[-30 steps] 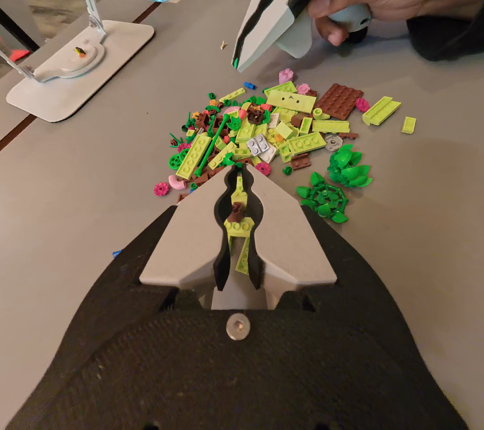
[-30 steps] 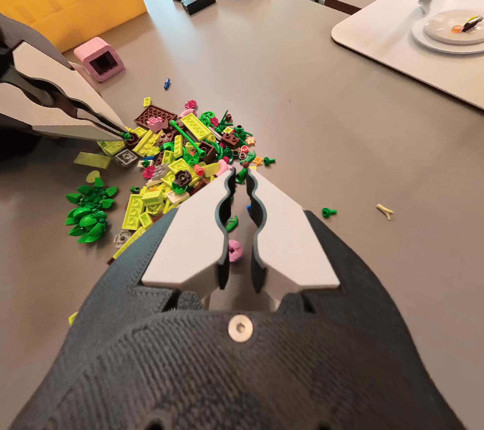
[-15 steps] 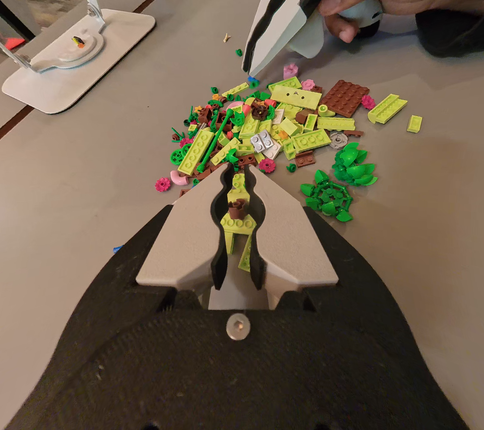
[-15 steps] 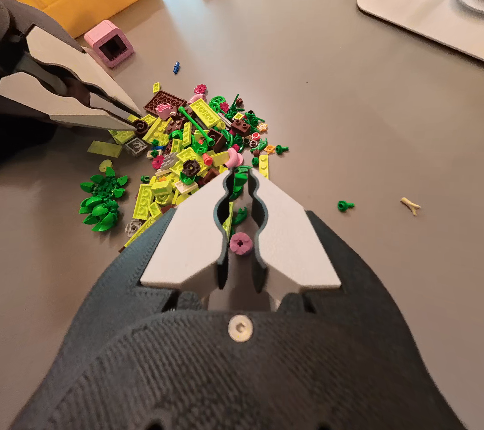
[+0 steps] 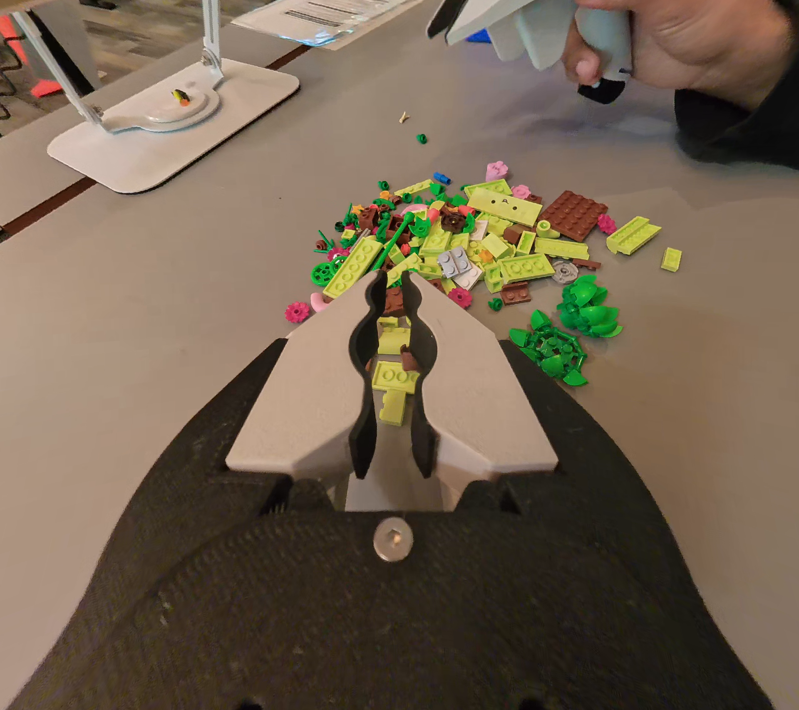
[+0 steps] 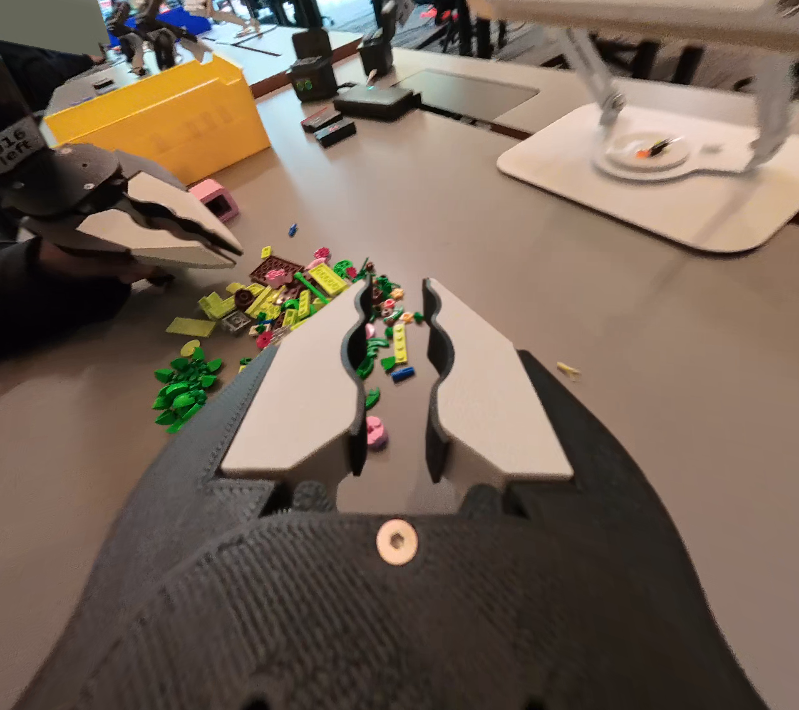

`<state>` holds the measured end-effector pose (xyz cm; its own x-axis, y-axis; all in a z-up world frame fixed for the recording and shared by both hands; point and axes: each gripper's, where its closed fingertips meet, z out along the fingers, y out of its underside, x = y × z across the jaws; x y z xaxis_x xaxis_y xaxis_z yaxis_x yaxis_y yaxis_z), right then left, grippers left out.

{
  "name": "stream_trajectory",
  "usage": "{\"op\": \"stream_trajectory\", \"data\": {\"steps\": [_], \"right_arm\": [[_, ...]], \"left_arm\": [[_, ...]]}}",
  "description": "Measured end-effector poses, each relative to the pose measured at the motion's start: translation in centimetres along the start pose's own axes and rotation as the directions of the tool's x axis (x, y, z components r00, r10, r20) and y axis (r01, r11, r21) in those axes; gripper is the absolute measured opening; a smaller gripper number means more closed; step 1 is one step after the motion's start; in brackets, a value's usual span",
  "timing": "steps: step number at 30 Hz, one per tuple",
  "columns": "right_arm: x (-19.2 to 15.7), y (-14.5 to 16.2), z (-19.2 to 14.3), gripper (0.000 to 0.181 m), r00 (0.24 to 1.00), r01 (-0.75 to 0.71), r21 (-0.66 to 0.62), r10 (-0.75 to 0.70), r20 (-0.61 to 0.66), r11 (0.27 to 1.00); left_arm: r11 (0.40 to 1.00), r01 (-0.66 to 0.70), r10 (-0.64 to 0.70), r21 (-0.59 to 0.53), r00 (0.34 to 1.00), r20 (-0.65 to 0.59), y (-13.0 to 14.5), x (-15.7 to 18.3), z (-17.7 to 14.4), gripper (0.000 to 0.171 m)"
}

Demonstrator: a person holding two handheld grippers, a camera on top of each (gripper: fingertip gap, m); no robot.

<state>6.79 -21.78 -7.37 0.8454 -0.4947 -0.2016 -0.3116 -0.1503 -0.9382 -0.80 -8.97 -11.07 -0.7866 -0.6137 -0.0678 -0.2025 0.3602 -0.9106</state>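
Left claw (image 5: 393, 285) nearly closed, tips low over brick pile (image 5: 471, 240) mid-table (image 5: 173, 343), gripping nothing visible, a brown brick (image 5: 394, 300) showing between. Right claw (image 6: 395, 287) spread open, empty, raised above pile's far side, pink flower piece (image 6: 375, 432) lying beneath.

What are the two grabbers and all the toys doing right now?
Left gripper: almost closed, raised over the pile's edge.
Right gripper: open, raised, gripping nothing.
Brick pile: loose and scattered on the table.
Green leaf clusters: joined together, lying beside the pile.
Pink block: on its side, with the hollow showing.
Yellow bin: open on top; its contents are hidden.
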Motion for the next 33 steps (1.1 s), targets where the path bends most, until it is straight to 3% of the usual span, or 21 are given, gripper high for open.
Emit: {"op": "stream_trajectory", "data": {"steps": [6,11,14,25,31,33], "right_arm": [[1.4,-4.6,-3.7,0.033,0.971,0.156,0.207,-0.112,-0.209,0.966],[2.0,-4.6,-4.1,0.036,0.944,0.227,0.17,-0.174,-0.28,0.959],[1.4,-4.0,-3.5,0.038,0.956,0.222,0.153,-0.184,-0.229,0.963],[3.2,-1.7,-2.6,0.038,0.926,0.263,0.02,-0.247,-0.285,0.965],[6.1,4.1,-0.4,0.029,0.956,0.162,-0.201,-0.204,-0.212,0.966],[6.6,5.5,0.2,0.036,0.97,0.091,-0.284,-0.15,-0.192,0.954]], "left_arm": [[0.999,0.005,-0.006,0.034,1.0,0.008,-0.5,-0.2,-0.2,0.005],[0.998,0.018,-0.019,0.066,1.0,0.006,-0.9,-0.4,-0.5,0.005],[0.998,0.016,-0.017,0.068,1.0,0.014,-0.9,-0.7,-0.6,0.005],[0.992,0.067,-0.066,0.111,0.998,-0.008,-1.5,-0.9,-1.1,0.004],[0.99,0.055,-0.055,0.133,0.998,-0.001,-2.1,-0.9,-1.5,0.004],[0.987,0.06,-0.06,0.147,0.998,-0.002,-2.5,-0.9,-1.8,0.004]]}}
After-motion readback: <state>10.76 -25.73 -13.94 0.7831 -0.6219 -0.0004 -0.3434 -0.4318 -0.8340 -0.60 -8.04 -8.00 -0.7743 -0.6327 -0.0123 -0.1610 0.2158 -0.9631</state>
